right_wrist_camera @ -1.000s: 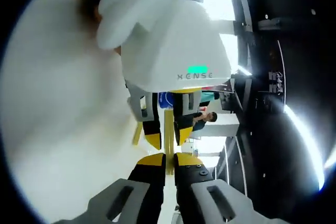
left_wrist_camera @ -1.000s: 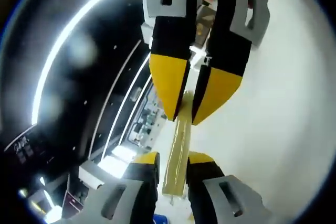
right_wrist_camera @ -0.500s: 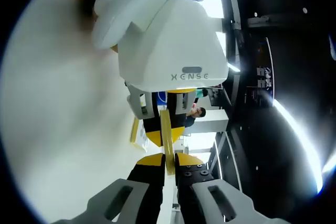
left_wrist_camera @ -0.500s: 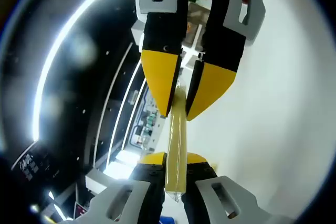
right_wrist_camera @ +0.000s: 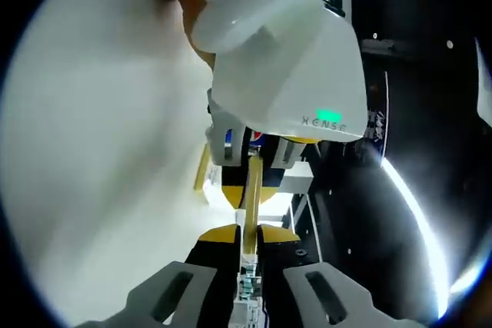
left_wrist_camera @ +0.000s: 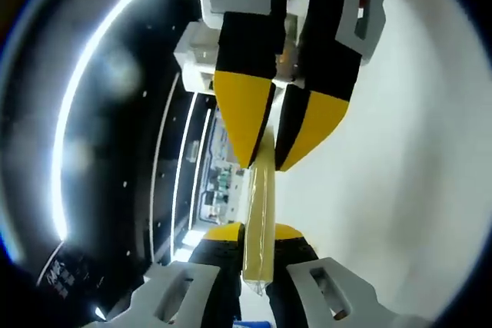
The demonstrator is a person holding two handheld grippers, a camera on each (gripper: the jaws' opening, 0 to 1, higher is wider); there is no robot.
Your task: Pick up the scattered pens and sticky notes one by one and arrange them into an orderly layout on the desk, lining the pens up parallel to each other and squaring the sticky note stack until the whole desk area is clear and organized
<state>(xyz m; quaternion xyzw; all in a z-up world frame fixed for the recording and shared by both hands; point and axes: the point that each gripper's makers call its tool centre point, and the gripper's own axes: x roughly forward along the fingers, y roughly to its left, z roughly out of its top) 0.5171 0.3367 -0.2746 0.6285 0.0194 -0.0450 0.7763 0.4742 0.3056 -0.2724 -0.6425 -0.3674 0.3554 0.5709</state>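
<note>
A thin pale yellow strip [left_wrist_camera: 260, 213], seemingly the sticky note stack seen edge-on, is held in the air between both grippers. In the left gripper view my left gripper [left_wrist_camera: 255, 234] is shut on its near end, while my right gripper [left_wrist_camera: 265, 160] comes down from the top and is shut on the far end. The right gripper view has the same strip [right_wrist_camera: 251, 190] running from my right gripper [right_wrist_camera: 247, 237] up into the yellow tips of the left gripper [right_wrist_camera: 250, 199]. Another yellow pad [right_wrist_camera: 203, 178] lies on the white desk [right_wrist_camera: 100, 151] just left of them.
The white desk surface [left_wrist_camera: 407, 190] sits to one side of each view. On the other side are a dark ceiling with bright light strips [left_wrist_camera: 73, 136] and distant room furniture. A hand [right_wrist_camera: 192, 21] grips the left gripper's white housing.
Both grippers keep their hold on the yellow strip. Both views have tilted and rolled a little, so the background has shifted. The left gripper's housing now sits further right in the right gripper view.
</note>
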